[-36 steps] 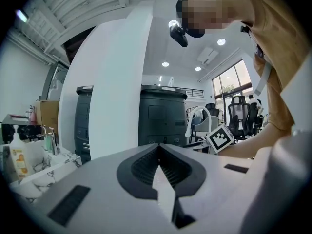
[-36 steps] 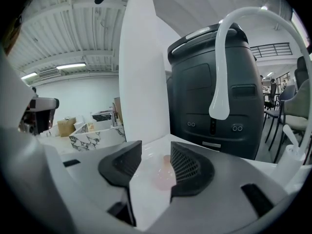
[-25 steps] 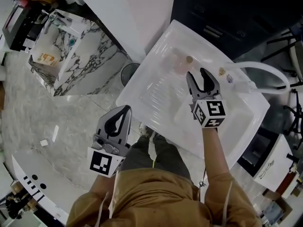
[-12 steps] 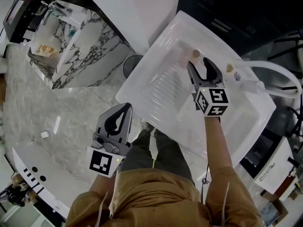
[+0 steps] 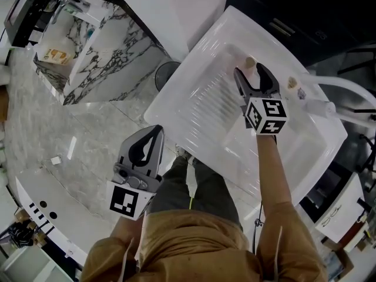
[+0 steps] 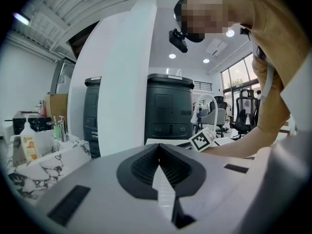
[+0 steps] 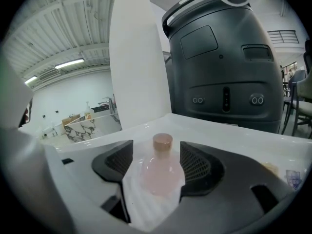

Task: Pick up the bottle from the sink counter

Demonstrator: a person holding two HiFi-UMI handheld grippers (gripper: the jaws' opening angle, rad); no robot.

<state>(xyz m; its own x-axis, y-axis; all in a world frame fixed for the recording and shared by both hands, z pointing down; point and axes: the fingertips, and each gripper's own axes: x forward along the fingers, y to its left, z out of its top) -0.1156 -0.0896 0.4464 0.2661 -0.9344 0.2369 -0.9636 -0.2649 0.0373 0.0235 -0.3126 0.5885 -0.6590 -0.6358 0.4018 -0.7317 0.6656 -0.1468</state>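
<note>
A small pale pink bottle (image 7: 161,172) with a tan cap stands upright on the white sink counter (image 5: 200,107). In the head view only its cap (image 5: 250,61) shows clearly, at the far side of the counter. My right gripper (image 7: 156,155) is open and its jaws have just been opening. The bottle stands between its ribbed pads (image 7: 195,162) with a small gap on each side. From above, the right gripper (image 5: 252,72) reaches over the counter to the bottle. My left gripper (image 6: 158,147) is shut and empty, held low off the counter's near edge (image 5: 145,151).
A white curved faucet (image 5: 346,93) and two small items (image 5: 291,82) sit right of the bottle. A large dark cabinet (image 7: 219,72) stands behind the counter. A marble counter (image 5: 100,51) with bottles and a round bin (image 5: 166,75) lie to the left.
The right gripper has moved forward and down toward the bottle, its jaws spreading wider, and now stands around it. The left gripper has stayed in place, shut.
</note>
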